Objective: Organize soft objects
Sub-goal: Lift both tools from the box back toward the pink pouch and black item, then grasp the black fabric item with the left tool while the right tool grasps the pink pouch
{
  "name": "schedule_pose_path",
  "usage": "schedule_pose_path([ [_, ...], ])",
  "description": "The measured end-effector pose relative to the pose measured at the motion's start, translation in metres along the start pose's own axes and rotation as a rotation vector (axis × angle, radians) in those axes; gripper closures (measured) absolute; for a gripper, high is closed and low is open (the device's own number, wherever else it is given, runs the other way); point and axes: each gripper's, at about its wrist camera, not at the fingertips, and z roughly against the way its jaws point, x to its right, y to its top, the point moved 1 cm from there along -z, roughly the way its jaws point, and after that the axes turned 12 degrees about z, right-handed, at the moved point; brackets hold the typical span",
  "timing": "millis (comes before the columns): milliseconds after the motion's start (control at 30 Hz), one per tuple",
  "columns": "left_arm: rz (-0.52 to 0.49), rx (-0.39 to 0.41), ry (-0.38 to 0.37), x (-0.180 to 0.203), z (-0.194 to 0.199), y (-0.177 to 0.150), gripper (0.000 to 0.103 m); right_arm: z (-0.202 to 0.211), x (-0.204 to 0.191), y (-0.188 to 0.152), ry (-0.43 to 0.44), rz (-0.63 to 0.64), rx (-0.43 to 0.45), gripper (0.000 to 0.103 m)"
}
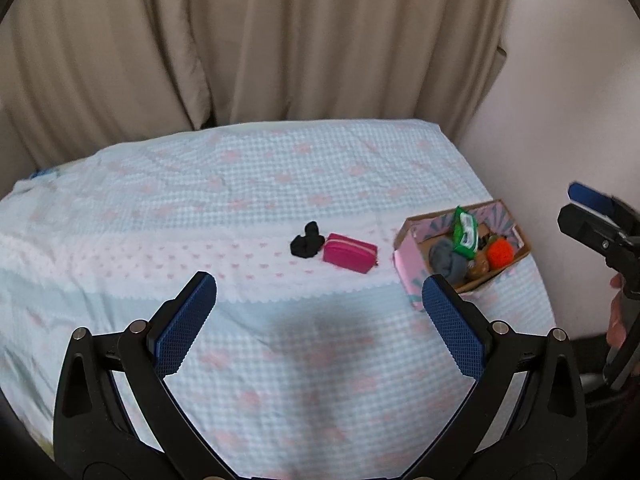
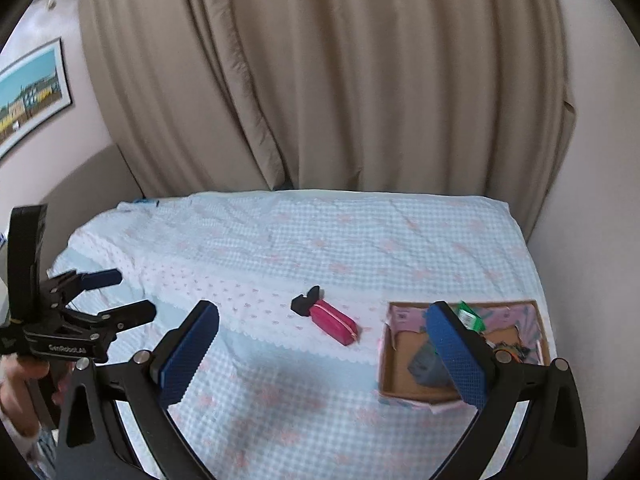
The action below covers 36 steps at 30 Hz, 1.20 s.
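Note:
A pink zip pouch [image 1: 350, 257] [image 2: 334, 321] lies on the bed, touching a black cloth bundle [image 1: 306, 240] [image 2: 305, 301] on its left. A cardboard box [image 1: 416, 267] [image 2: 394, 376] at the right holds a grey cloth [image 1: 446, 262] [image 2: 425, 364], a green packet [image 1: 465, 233] [image 2: 471, 317], an orange woolly ball [image 1: 501, 253] and a brown item. My left gripper [image 1: 319, 300] [image 2: 132, 294] is open and empty, above the bed's near part. My right gripper [image 2: 322, 328] is open and empty, its right finger over the box.
The bed [image 1: 280, 184] [image 2: 360, 240] has a light blue and pink patterned cover. A beige curtain [image 1: 280, 40] [image 2: 340, 80] hangs behind it. A wall runs along the bed's right side. A framed picture [image 2: 30, 96] hangs at the left.

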Motion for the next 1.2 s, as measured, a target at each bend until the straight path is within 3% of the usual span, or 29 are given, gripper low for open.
schedule_pose_path([
  [367, -0.171, -0.081, -0.124, -0.057, -0.144, 0.028, 0.0, -0.131, -0.036, 0.003, 0.022, 0.057, -0.109, 0.0],
  [633, -0.33, -0.164, -0.151, -0.057, -0.278, 0.02, 0.004, -0.256, -0.023, -0.018, 0.049, 0.224, -0.294, 0.001],
  [700, -0.354, -0.192, -0.144, -0.055, -0.307, 0.015, 0.007, -0.287, -0.018, -0.027, 0.064, 0.274, -0.362, 0.007],
  [867, -0.393, -0.237, -0.154, -0.052, -0.367, 0.003, 0.007, -0.343, -0.015, -0.049, 0.108, 0.38, -0.498, 0.009],
  [1000, -0.4, -0.27, -0.164, -0.048, -0.403, -0.006, 0.008, -0.378, -0.015, -0.065, 0.143, 0.443, -0.603, 0.025],
  [1067, -0.413, -0.272, -0.162, -0.044, -0.416, -0.01, 0.009, -0.391, -0.016, -0.072, 0.156, 0.469, -0.647, 0.028],
  [1133, -0.421, -0.275, -0.165, -0.038, -0.424, -0.013, 0.015, -0.4, -0.014, -0.078, 0.161, 0.48, -0.676, 0.032],
  [1200, -0.43, -0.283, -0.172, -0.032, -0.429, -0.015, 0.029, -0.405, -0.012, -0.083, 0.18, 0.464, -0.699, 0.038],
])
